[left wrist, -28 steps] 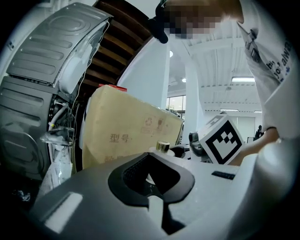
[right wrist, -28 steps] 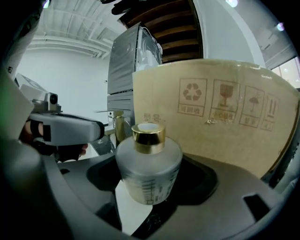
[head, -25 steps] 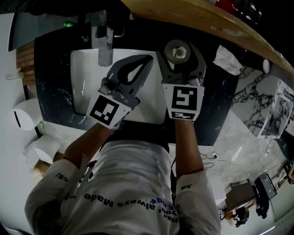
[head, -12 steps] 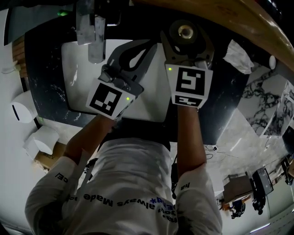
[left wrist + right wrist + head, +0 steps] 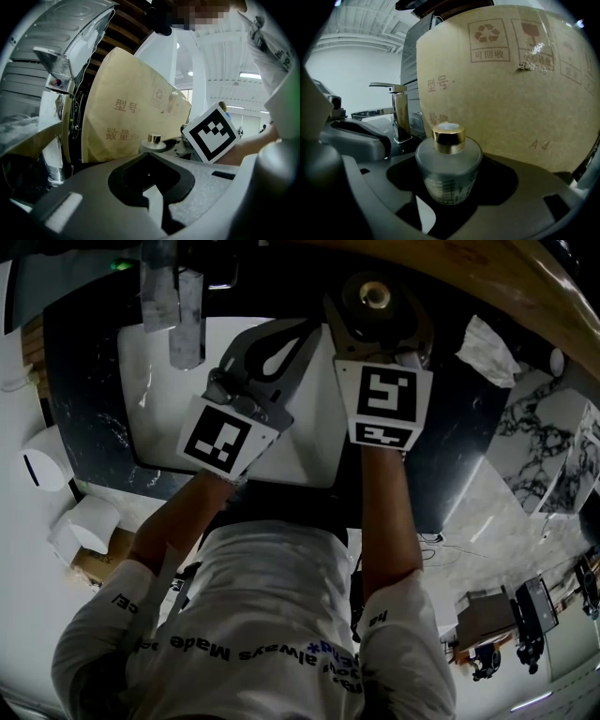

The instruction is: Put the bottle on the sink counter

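Note:
A round frosted glass bottle (image 5: pixel 449 169) with a gold cap sits upright between the jaws of my right gripper (image 5: pixel 378 307), which is shut on it. In the head view the bottle (image 5: pixel 378 296) is over the dark counter (image 5: pixel 450 427), just past the far right corner of the white basin (image 5: pixel 150 399). I cannot tell whether it rests on the counter. My left gripper (image 5: pixel 298 334) hovers over the basin, shut with nothing in it; in its own view the left gripper (image 5: pixel 150 176) shows its jaws met.
A chrome faucet (image 5: pixel 183 315) stands at the basin's far left; the same faucet (image 5: pixel 396 112) is left of the bottle. A brown cardboard panel (image 5: pixel 511 89) rises close behind the bottle. Crumpled white paper (image 5: pixel 487 338) lies on the counter to the right.
My right gripper has carried the bottle farther back and to the right, away from the basin toward the cardboard. The left gripper has stayed over the basin.

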`<act>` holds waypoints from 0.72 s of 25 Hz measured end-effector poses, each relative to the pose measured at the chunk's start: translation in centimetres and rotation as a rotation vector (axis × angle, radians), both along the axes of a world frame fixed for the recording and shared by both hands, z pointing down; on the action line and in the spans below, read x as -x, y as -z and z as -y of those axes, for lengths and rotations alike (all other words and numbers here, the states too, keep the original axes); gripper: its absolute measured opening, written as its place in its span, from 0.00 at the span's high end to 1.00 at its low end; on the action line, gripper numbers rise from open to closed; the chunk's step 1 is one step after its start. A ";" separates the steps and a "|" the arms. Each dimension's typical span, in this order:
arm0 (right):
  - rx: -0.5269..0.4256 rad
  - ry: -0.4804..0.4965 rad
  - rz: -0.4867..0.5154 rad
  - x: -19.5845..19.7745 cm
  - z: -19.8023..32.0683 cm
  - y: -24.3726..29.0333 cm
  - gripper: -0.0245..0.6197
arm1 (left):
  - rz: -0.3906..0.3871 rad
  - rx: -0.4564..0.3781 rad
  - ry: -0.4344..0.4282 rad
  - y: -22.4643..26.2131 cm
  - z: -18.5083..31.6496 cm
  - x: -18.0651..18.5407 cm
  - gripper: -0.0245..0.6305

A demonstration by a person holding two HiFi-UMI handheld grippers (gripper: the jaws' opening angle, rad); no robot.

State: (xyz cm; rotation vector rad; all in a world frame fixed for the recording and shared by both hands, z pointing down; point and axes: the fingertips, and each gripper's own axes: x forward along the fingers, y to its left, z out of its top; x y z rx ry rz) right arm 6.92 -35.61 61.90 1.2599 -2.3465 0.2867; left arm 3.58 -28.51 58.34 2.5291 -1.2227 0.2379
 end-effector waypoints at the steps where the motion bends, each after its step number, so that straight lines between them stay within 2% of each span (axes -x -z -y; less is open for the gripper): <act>1: 0.004 0.001 0.000 0.0 0.0 -0.1 0.45 | 0.000 0.001 0.002 0.0 0.0 0.0 0.96; 12: 0.019 0.008 0.026 0.2 -0.1 -0.7 0.44 | -0.009 -0.003 0.001 0.4 -0.2 -0.1 0.96; 18: 0.024 -0.037 0.061 -1.4 -1.1 0.5 0.39 | -0.028 -0.017 -0.014 2.3 -1.1 -0.5 0.96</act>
